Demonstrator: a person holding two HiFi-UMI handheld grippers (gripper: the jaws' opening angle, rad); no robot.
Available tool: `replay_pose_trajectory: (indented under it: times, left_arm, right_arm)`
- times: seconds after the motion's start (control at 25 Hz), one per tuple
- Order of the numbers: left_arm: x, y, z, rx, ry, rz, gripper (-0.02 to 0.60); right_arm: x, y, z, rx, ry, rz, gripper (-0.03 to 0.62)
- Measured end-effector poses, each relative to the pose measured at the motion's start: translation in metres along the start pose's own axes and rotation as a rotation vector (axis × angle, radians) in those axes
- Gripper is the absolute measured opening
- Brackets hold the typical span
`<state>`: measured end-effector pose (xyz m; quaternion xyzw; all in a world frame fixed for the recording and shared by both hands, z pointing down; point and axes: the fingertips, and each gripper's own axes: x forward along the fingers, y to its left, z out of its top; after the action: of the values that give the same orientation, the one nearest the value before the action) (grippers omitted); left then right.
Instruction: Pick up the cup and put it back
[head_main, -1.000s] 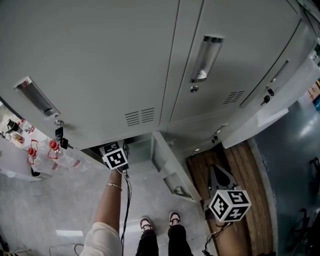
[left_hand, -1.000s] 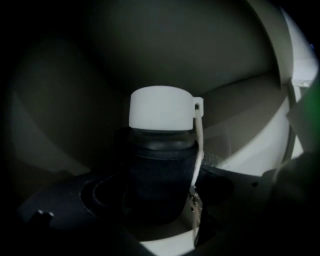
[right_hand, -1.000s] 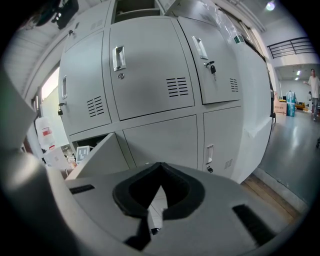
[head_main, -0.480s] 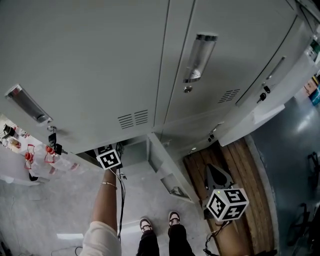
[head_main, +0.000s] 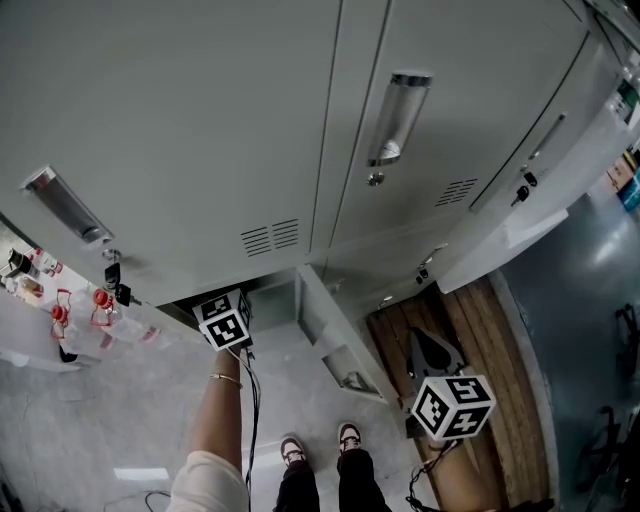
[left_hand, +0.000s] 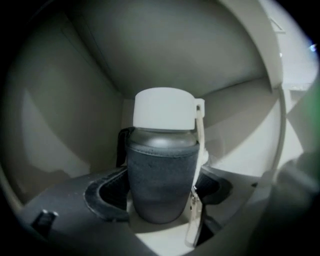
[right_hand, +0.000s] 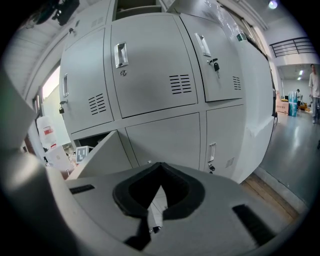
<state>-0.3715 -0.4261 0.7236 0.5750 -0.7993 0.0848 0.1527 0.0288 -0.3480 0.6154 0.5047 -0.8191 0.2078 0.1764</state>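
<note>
The cup (left_hand: 162, 165) is a bottle with a white lid, a dark grey sleeve and a pale strap down its right side. It stands upright inside the open bottom locker (head_main: 270, 300). My left gripper (left_hand: 162, 202) reaches into that locker, its black pads (left_hand: 105, 200) close against the cup's lower body on both sides. In the head view only the left gripper's marker cube (head_main: 225, 320) shows at the locker mouth. My right gripper (right_hand: 155, 200) hangs shut and empty in front of the lockers, its marker cube (head_main: 452, 405) at the lower right.
The open locker's door (head_main: 335, 335) swings out between the two grippers. Closed grey lockers (head_main: 200, 120) fill the wall above. A white table with red-capped bottles (head_main: 80, 310) stands at the left. A wooden platform (head_main: 490, 350) lies at the right. The person's shoes (head_main: 320, 445) stand below.
The left gripper's marker cube has shifted slightly right and down at the locker mouth. The right gripper has barely moved.
</note>
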Motion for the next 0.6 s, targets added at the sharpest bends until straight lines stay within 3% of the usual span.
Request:
replay_pose_trajectory:
  times: [0.36,0.6]
  left_arm:
    - [-0.031,-0.018,-0.005,-0.049,-0.007,-0.049,0.380]
    - [-0.035,-0.021,-0.012,-0.001,-0.012,-0.039,0.380]
  right_arm:
    - [-0.013,-0.001,0.000,0.004,-0.012,-0.006,-0.009]
    - [-0.019,0.001,0.001,-0.001,-0.018,0.000,-0.009]
